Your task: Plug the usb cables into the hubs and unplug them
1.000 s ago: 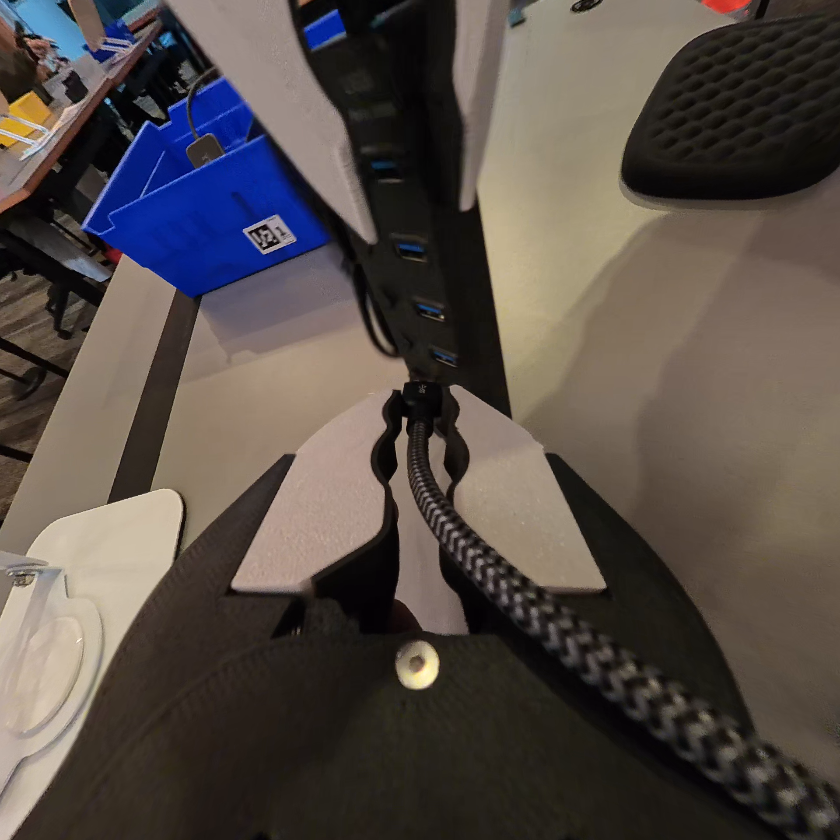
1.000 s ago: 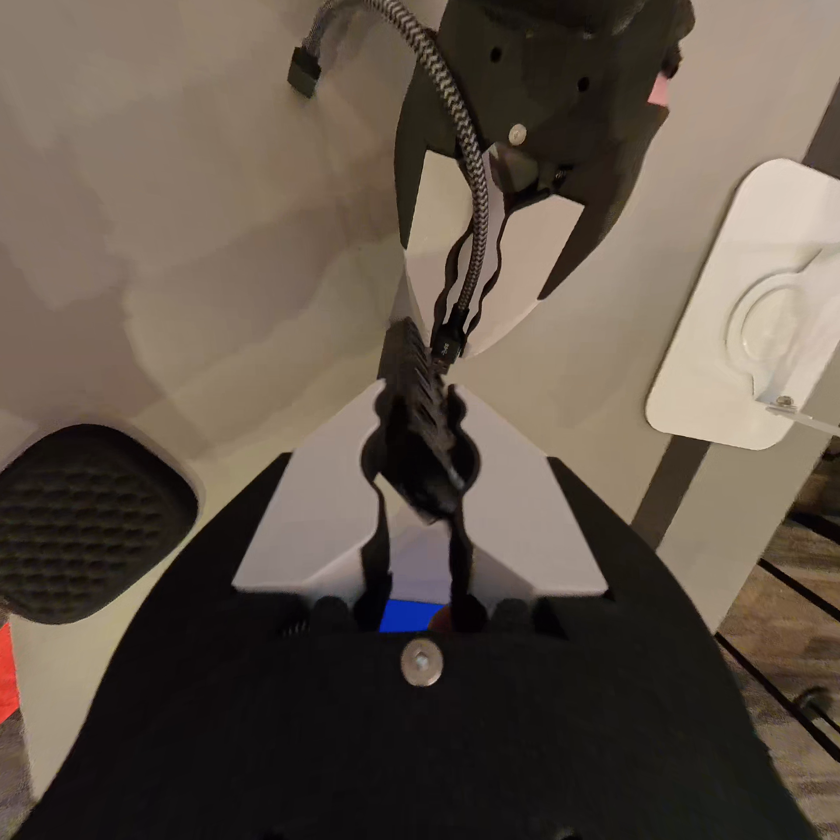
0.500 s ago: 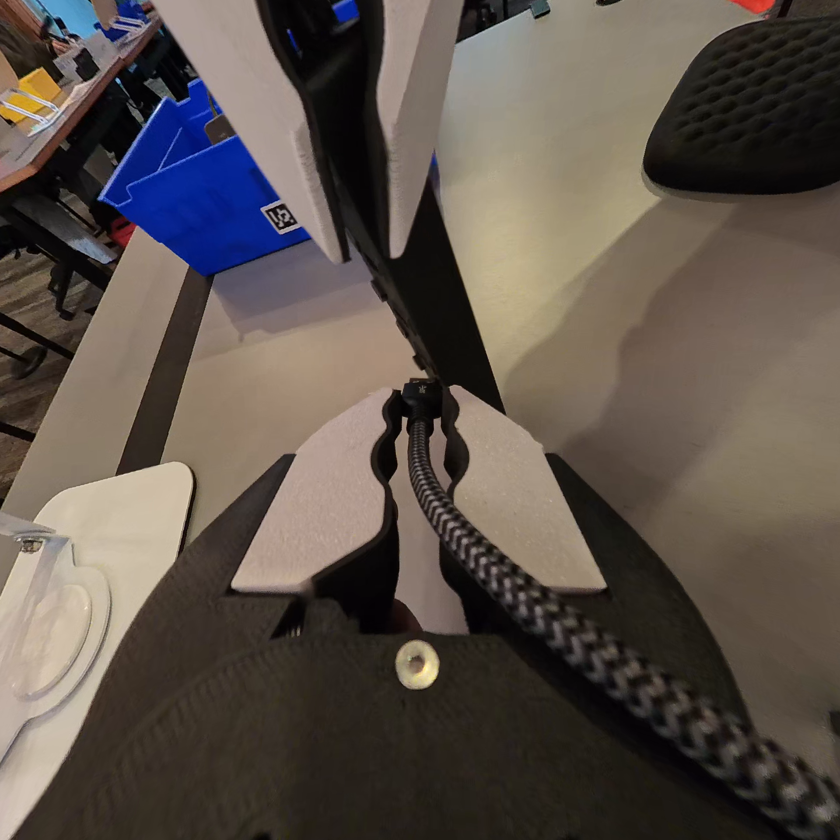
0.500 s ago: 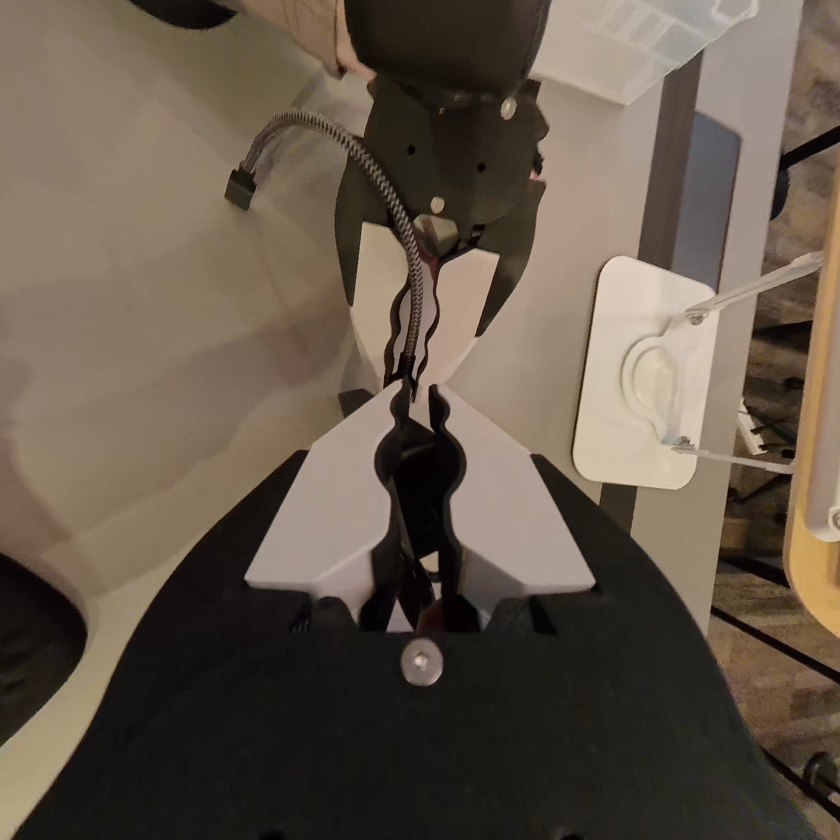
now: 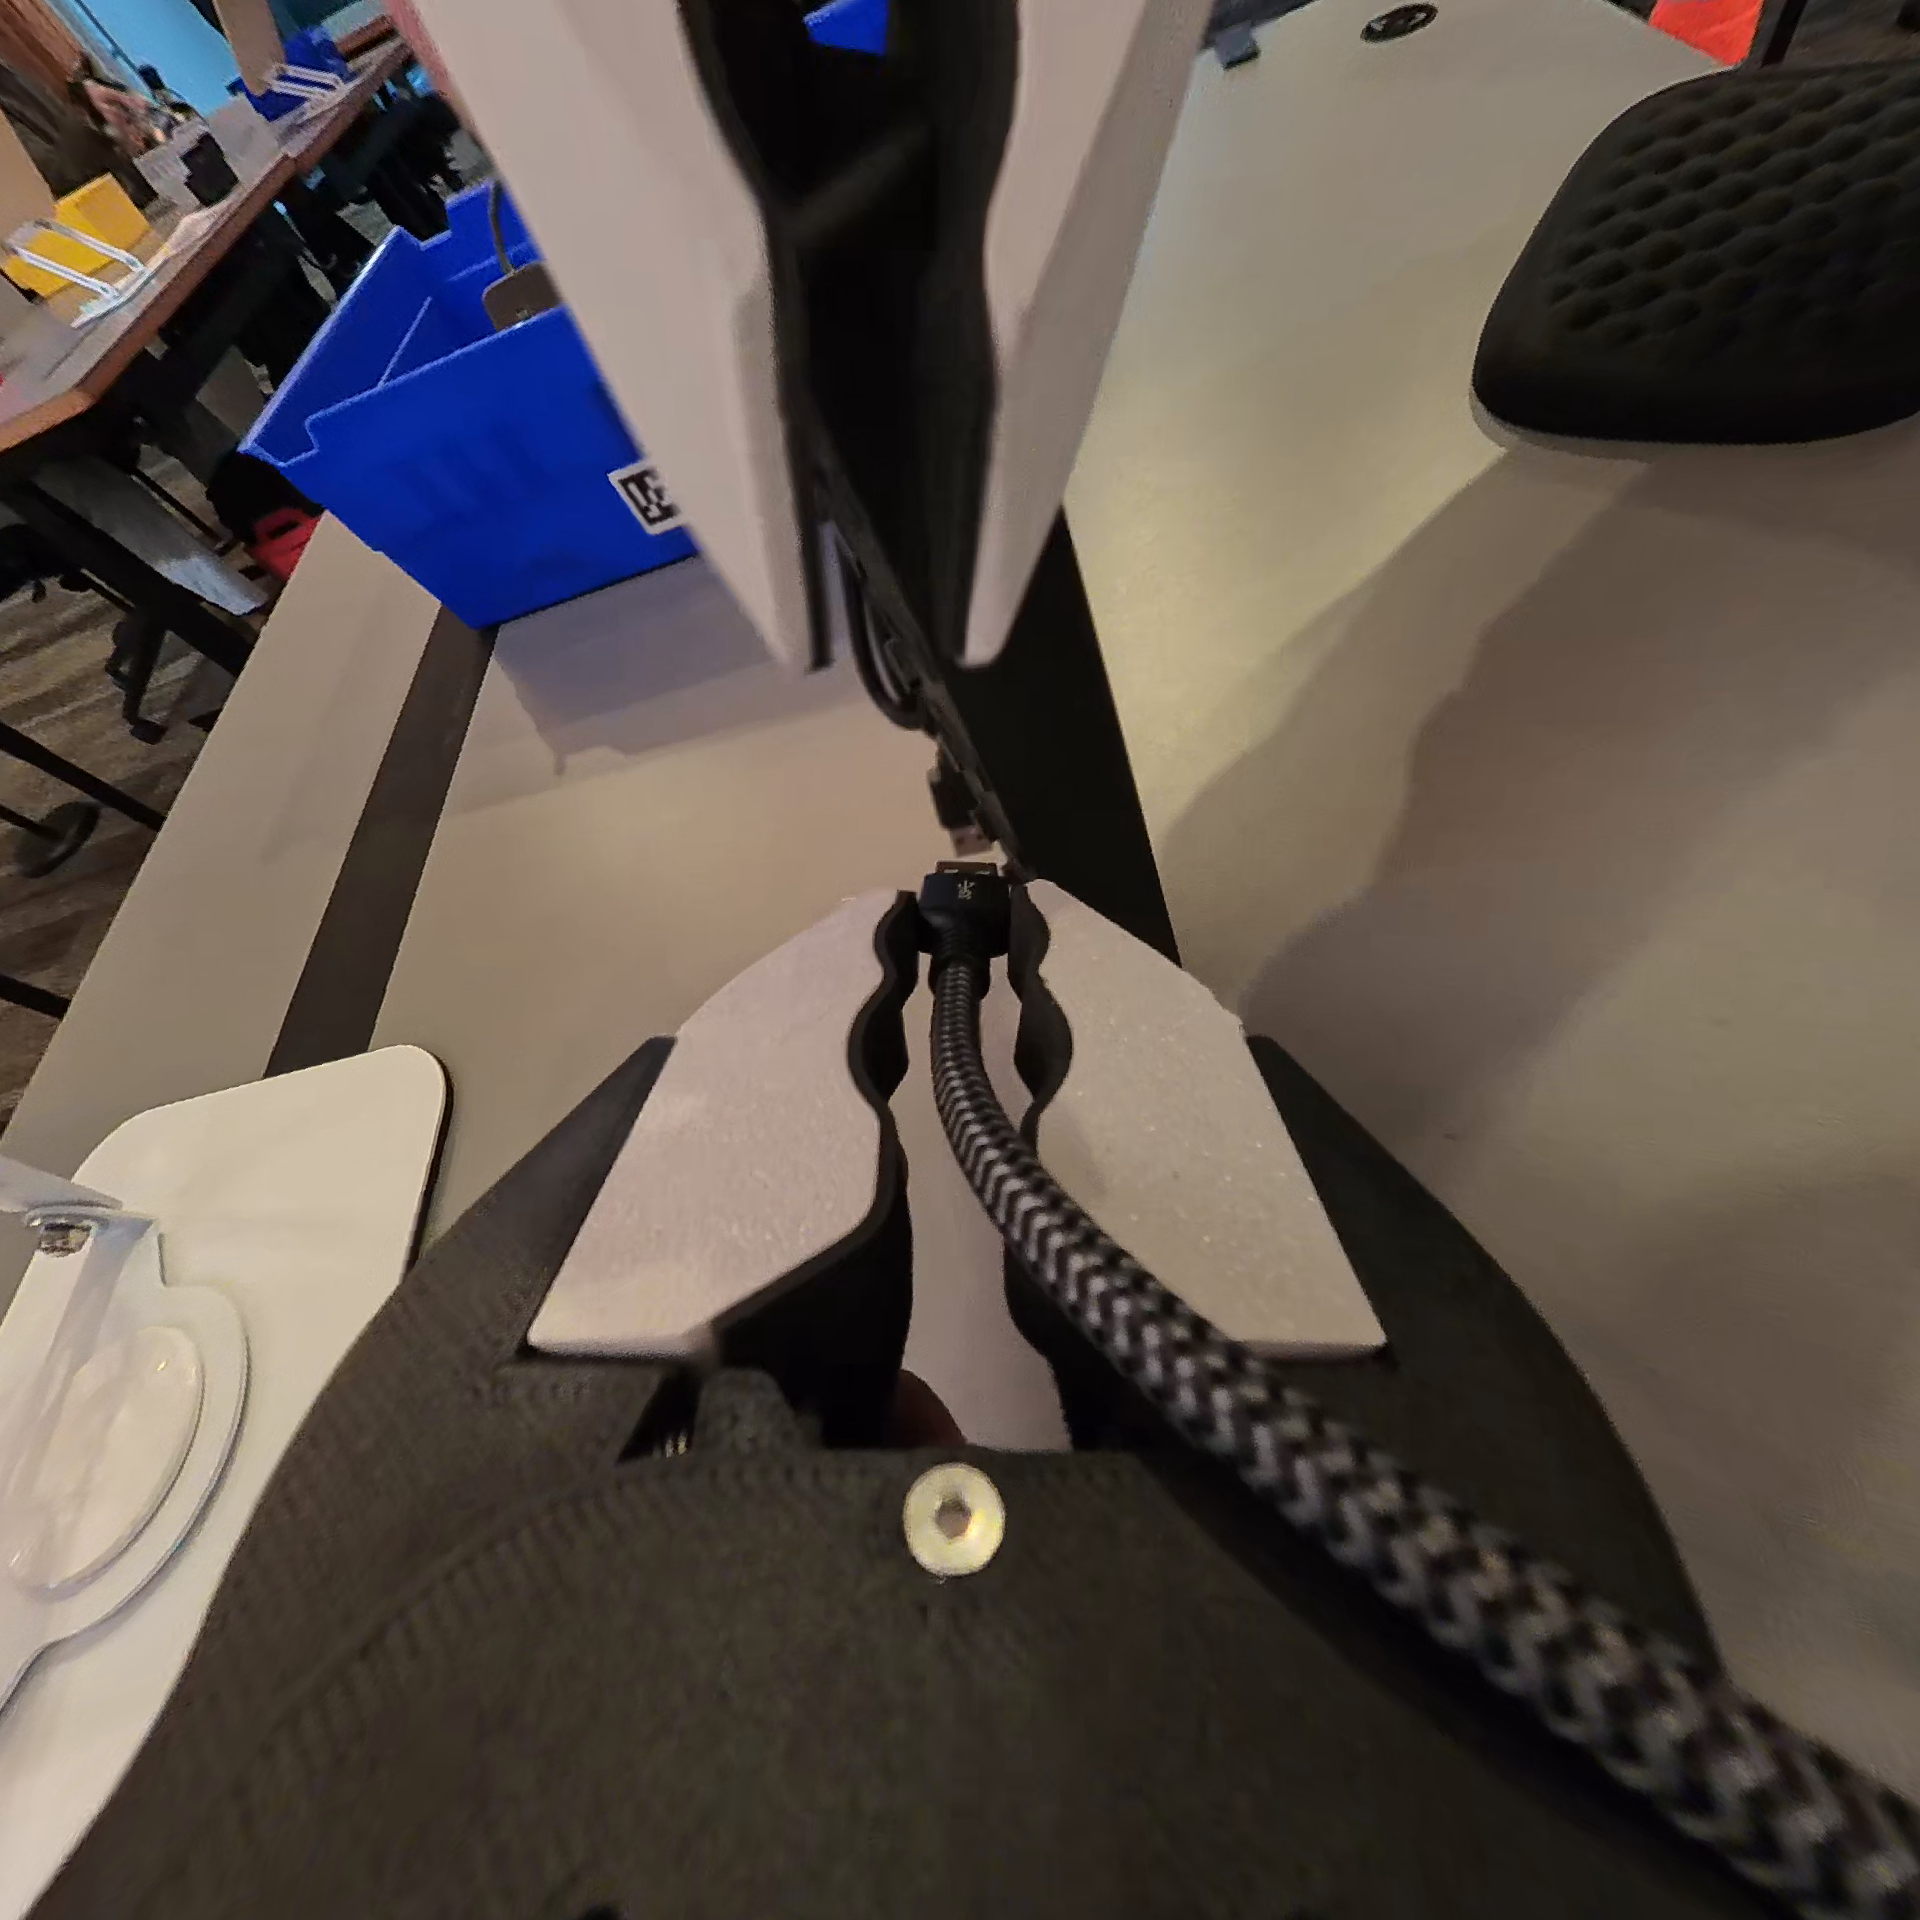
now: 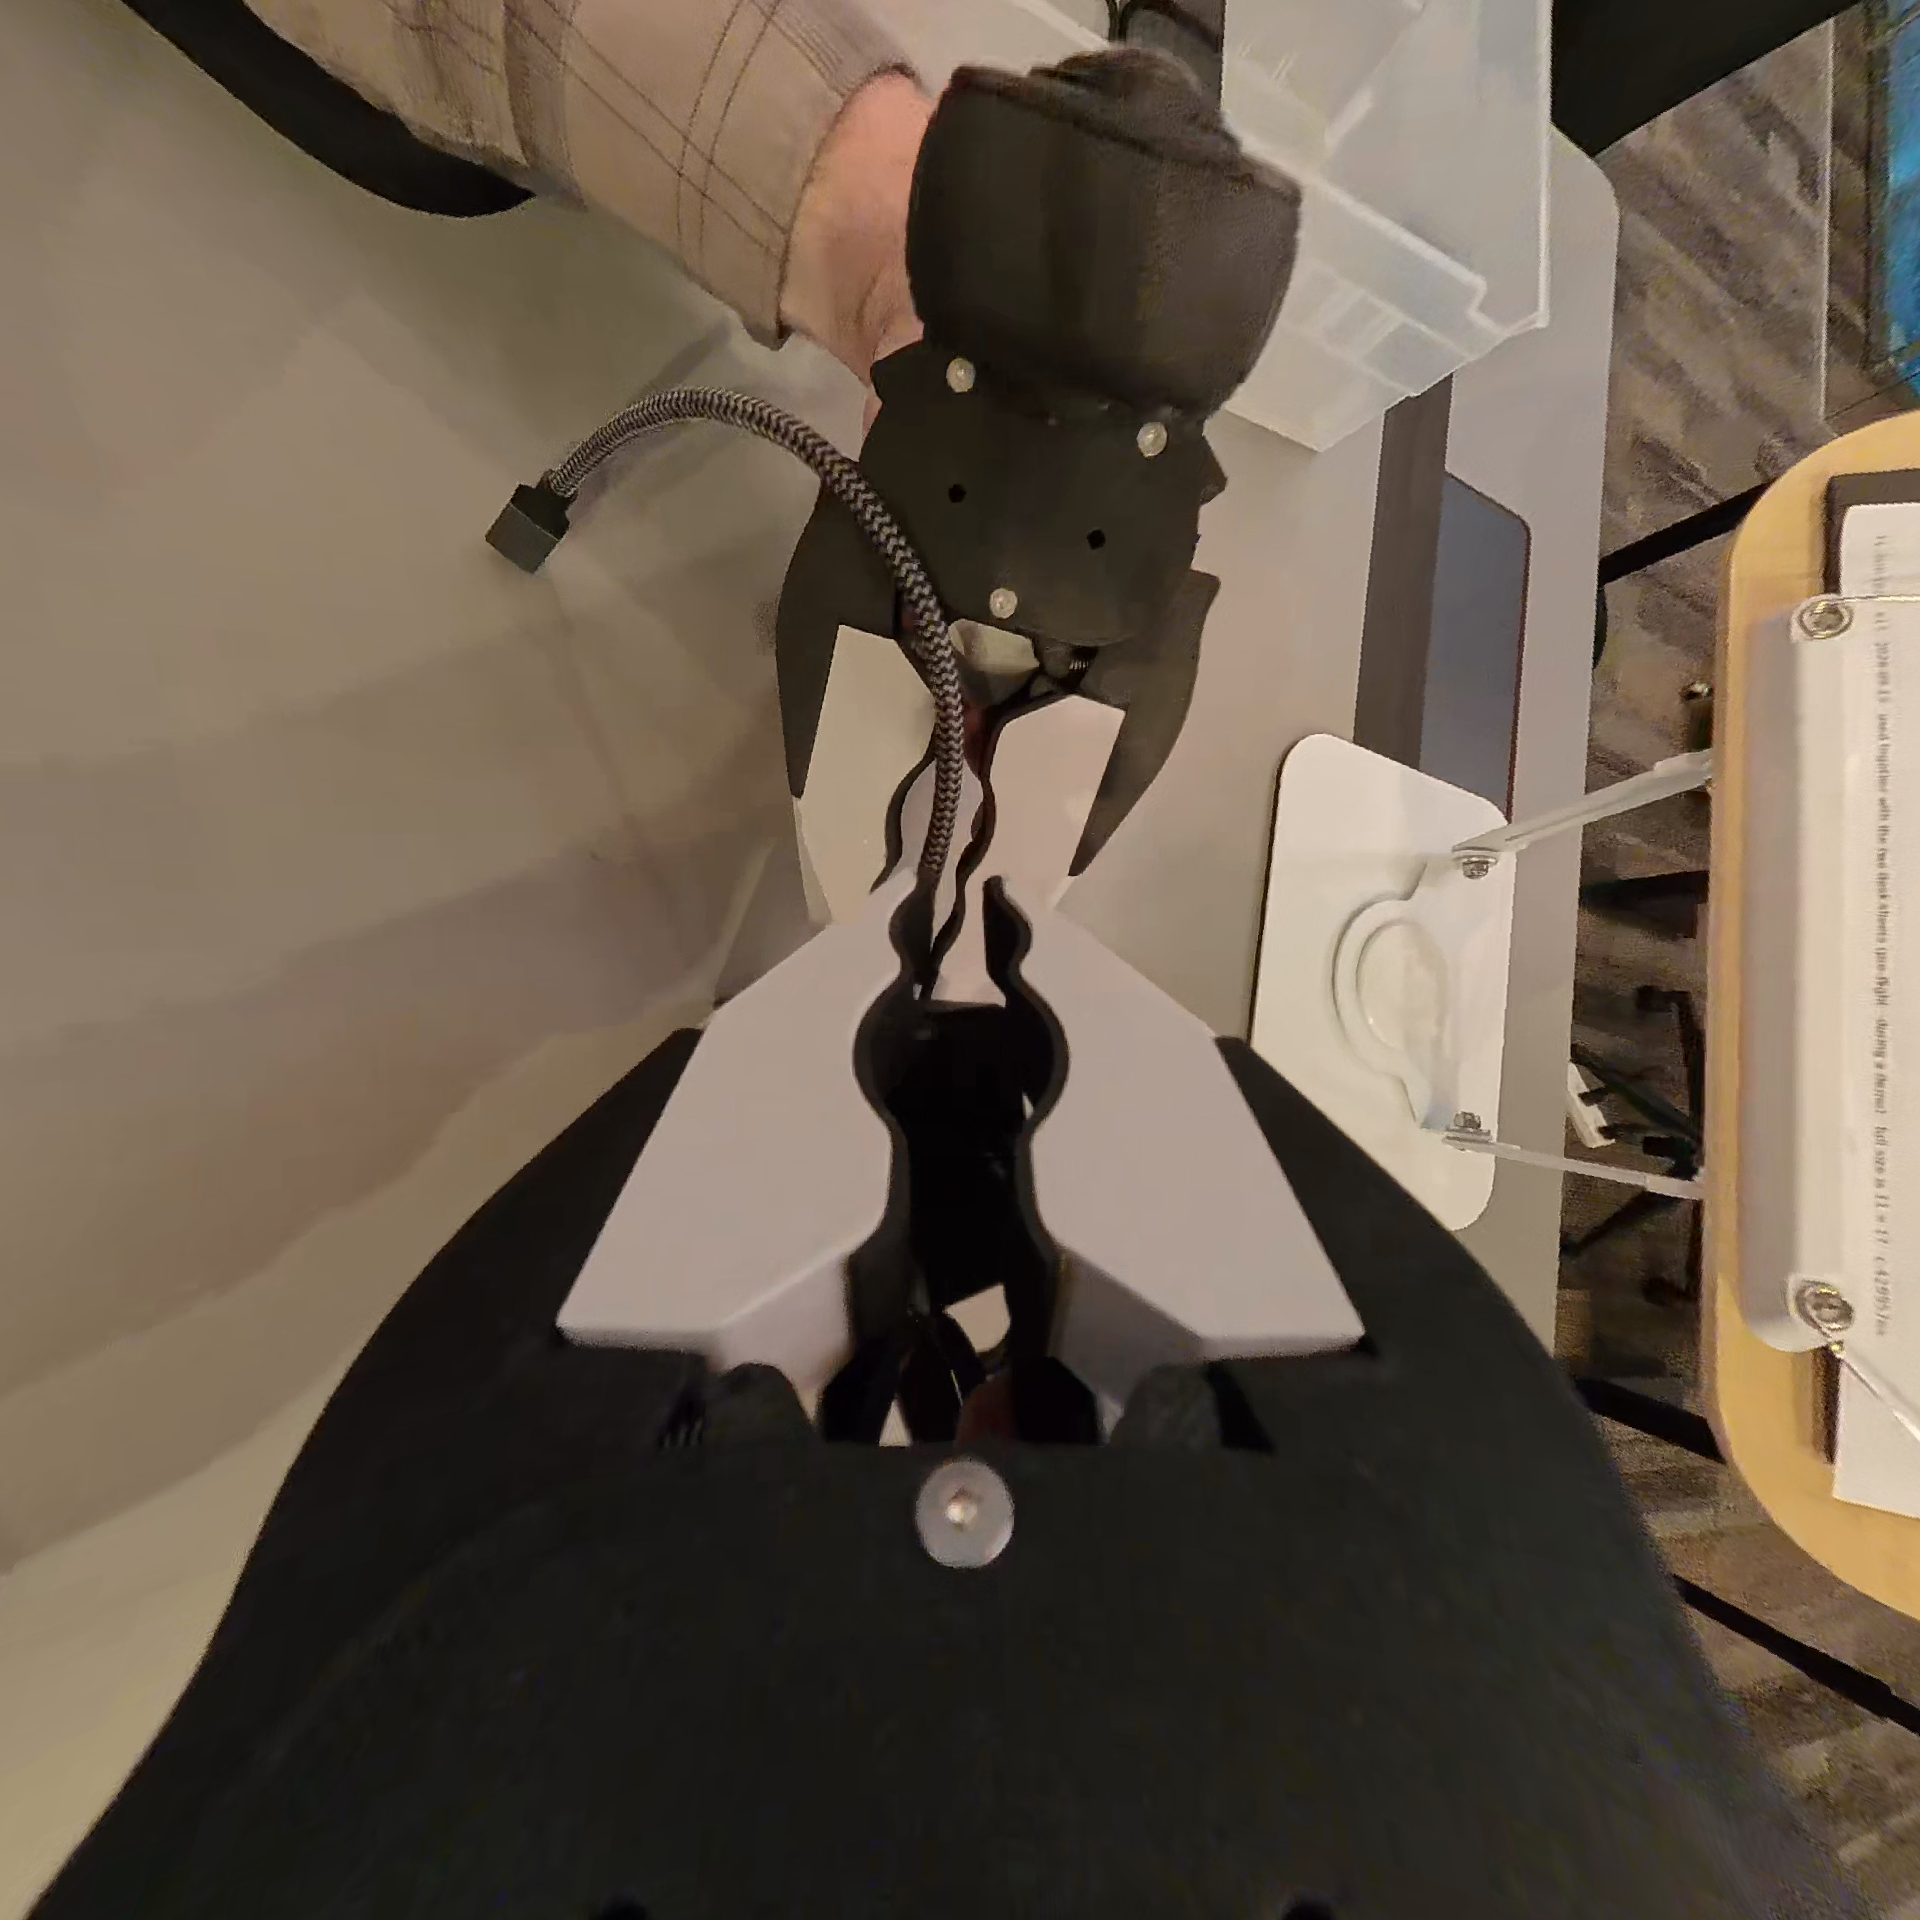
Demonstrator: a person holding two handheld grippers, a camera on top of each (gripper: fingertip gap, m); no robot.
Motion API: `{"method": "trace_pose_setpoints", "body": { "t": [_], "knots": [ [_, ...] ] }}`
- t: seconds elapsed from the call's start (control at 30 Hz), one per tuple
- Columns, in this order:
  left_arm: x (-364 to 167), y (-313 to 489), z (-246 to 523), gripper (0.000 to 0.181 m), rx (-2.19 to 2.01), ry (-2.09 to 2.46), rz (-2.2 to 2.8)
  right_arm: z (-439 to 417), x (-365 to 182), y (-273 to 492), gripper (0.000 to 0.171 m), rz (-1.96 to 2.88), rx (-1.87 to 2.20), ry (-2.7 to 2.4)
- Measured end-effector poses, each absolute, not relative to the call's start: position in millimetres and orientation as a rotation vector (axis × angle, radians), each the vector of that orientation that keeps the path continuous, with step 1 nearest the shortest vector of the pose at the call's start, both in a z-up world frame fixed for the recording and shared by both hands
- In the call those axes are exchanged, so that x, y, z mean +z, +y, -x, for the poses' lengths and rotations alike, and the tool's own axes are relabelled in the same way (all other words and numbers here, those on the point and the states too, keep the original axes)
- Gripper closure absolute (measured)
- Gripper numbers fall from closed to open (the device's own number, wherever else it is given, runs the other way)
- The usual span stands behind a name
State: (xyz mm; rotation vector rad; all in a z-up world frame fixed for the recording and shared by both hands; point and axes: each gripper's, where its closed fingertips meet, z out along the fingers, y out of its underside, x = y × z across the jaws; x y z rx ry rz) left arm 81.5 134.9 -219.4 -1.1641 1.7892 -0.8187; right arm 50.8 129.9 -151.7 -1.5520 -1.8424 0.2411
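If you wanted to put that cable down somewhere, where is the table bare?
The pale table is bare between the black textured pad and the left gripper. Another bare stretch lies between the blue bin and the white plate. It is crowded in the middle, where the right gripper holds the hub against the braided cable.

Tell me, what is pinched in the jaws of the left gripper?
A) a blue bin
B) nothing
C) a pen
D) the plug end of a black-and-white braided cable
D: the left gripper has its jaws closed on the black plug of the braided cable, which trails back over the gripper's body.
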Motion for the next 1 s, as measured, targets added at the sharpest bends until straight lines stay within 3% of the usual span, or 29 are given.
{"method": "trace_pose_setpoints", "body": {
  "t": [0.4,0.57,0.73,0.83,0.9,0.93,1.0],
  "knots": [
    [-226,134,-83,0.164,-0.807,1.812,1.161,-49,-131,151,0.135,1.335,0.148,-1.461],
    [-228,131,-85,0.164,-0.805,1.824,1.157,-62,-116,166,0.089,1.279,-0.015,-1.174],
    [-231,126,-90,0.164,-0.801,1.843,1.144,-89,-123,173,0.068,1.398,0.042,-0.890],
    [-233,124,-99,0.164,-0.788,1.850,1.128,-114,-149,179,0.079,1.549,0.241,-0.669],
    [-238,123,-110,0.164,-0.781,1.857,1.134,-124,-171,187,0.102,1.670,0.458,-0.548],
    [-242,123,-116,0.164,-0.765,1.866,1.140,-125,-184,190,0.104,1.712,0.543,-0.504],
    [-261,124,-123,0.164,-0.650,1.927,1.160,-124,-213,193,0.130,1.794,0.591,-0.475]
  ]
}}
